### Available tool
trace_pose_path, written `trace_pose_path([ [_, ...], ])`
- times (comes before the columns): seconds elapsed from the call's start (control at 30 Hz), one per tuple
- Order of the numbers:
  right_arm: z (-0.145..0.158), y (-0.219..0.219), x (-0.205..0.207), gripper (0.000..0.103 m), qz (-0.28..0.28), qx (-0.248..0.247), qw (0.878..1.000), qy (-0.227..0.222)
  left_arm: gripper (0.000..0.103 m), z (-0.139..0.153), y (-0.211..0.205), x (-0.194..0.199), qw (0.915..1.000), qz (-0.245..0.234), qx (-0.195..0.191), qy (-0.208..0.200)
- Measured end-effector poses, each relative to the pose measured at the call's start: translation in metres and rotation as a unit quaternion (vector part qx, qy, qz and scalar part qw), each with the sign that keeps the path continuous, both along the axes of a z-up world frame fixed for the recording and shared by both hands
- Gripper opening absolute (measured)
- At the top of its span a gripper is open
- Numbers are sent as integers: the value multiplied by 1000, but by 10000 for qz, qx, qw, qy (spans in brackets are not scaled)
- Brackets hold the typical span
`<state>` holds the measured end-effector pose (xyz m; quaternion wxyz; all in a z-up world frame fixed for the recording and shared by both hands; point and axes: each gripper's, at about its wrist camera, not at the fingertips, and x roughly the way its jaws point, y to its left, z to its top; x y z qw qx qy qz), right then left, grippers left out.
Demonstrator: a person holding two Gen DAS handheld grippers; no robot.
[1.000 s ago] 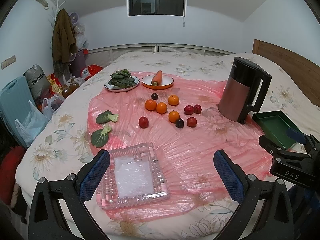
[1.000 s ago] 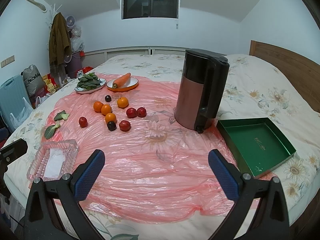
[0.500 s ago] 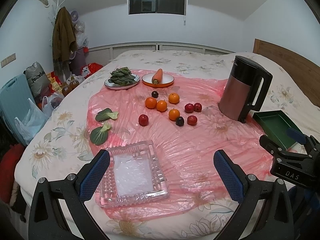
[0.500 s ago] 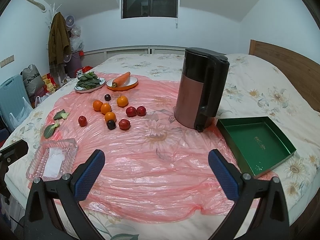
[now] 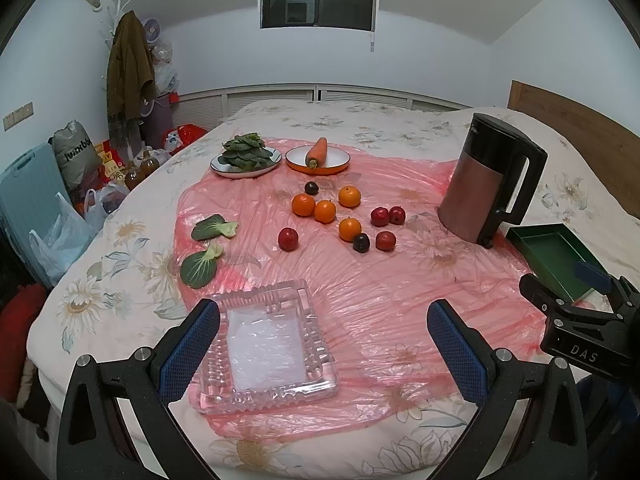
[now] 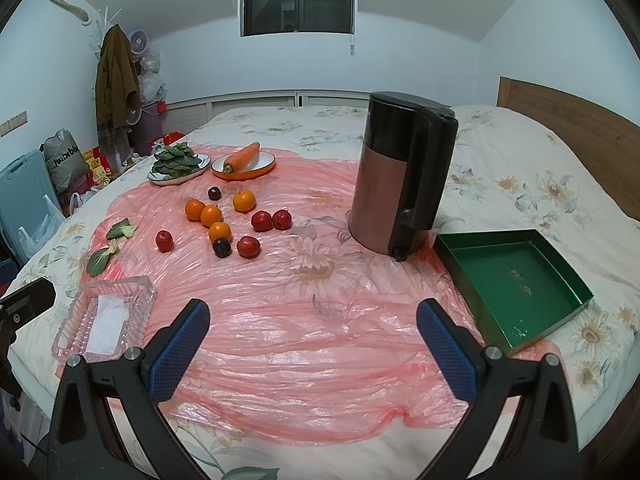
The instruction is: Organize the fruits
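Note:
Several oranges (image 5: pixel 325 211) (image 6: pixel 211 215), red fruits (image 5: pixel 288 239) (image 6: pixel 164 240) and dark plums (image 5: pixel 361 242) (image 6: pixel 221 247) lie loose on a pink plastic sheet (image 5: pixel 360 292) (image 6: pixel 280 320) in the middle of the bed. A clear glass tray (image 5: pixel 266 344) (image 6: pixel 104 322) sits near the front left. A green box (image 6: pixel 516 280) (image 5: pixel 556 256) lies at the right. My left gripper (image 5: pixel 324 344) is open and empty above the glass tray's right side. My right gripper (image 6: pixel 312 344) is open and empty over the sheet's front.
A black and copper kettle (image 5: pixel 490 188) (image 6: pixel 400 180) stands right of the fruits. A plate of greens (image 5: pixel 245 156) and a plate with a carrot (image 5: pixel 318 154) sit behind them. Two loose green leaves (image 5: pixel 200 266) lie at the left. Bags and a coat rack stand beside the bed.
Both views have drifted slightly, with the scene a touch lower and further off. Nothing on the bed has moved, and both grippers stay open.

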<state>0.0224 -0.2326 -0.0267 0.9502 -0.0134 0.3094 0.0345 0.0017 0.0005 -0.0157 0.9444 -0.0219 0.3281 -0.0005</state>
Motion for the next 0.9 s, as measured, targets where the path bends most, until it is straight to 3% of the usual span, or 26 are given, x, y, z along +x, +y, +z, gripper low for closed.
trace_pose_path([
  [0.9,-5,1,-1,103,4,-1,10000,17,102,-5,-4,2,10000,-9,11,35],
])
